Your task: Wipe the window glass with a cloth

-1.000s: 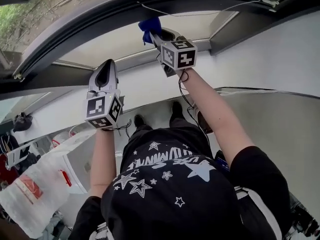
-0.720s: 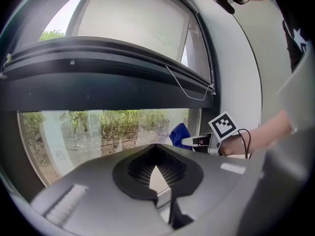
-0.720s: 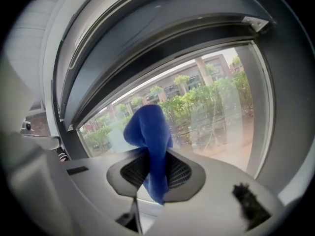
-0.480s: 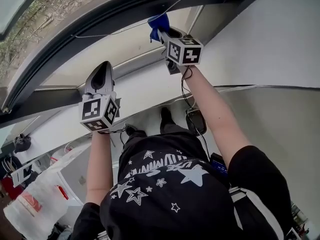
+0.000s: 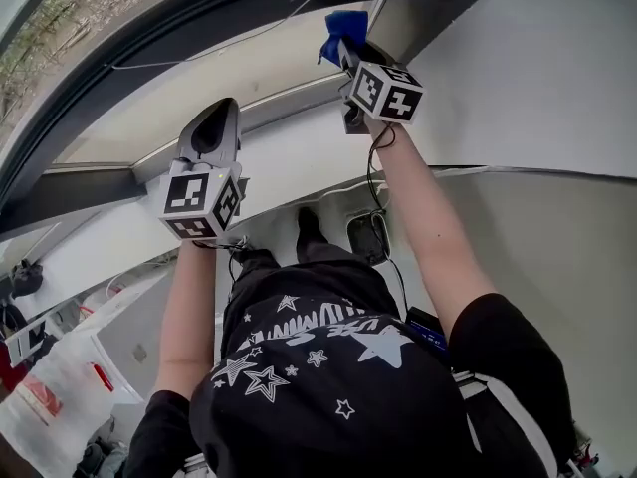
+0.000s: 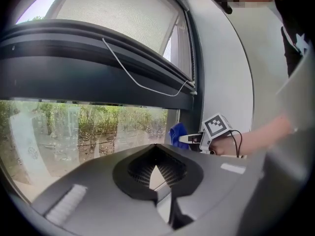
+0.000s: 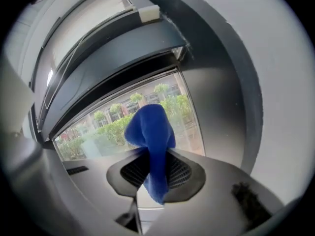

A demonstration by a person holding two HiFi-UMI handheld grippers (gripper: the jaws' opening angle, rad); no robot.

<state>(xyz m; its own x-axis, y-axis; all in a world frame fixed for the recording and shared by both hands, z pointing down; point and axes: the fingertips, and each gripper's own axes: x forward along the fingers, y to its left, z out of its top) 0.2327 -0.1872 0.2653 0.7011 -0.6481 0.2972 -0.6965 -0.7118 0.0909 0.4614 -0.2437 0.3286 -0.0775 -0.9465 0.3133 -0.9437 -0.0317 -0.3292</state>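
Right gripper (image 7: pixel 155 175): clamped on crumpled blue cloth (image 7: pixel 150 132), near right edge of clear window glass (image 7: pixel 106 129). Left gripper (image 6: pixel 156 175): closed, empty. Best practice: press cloth flat, overlap strokes.

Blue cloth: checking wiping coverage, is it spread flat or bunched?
Bunched: the blue cloth is a crumpled wad clamped in the right gripper.

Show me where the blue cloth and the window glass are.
blue cloth (image 7: pixel 150 128), right gripper view, on its bunched upper part.
window glass (image 6: pixel 88 132), left gripper view, on the clear pane below the dark frame.
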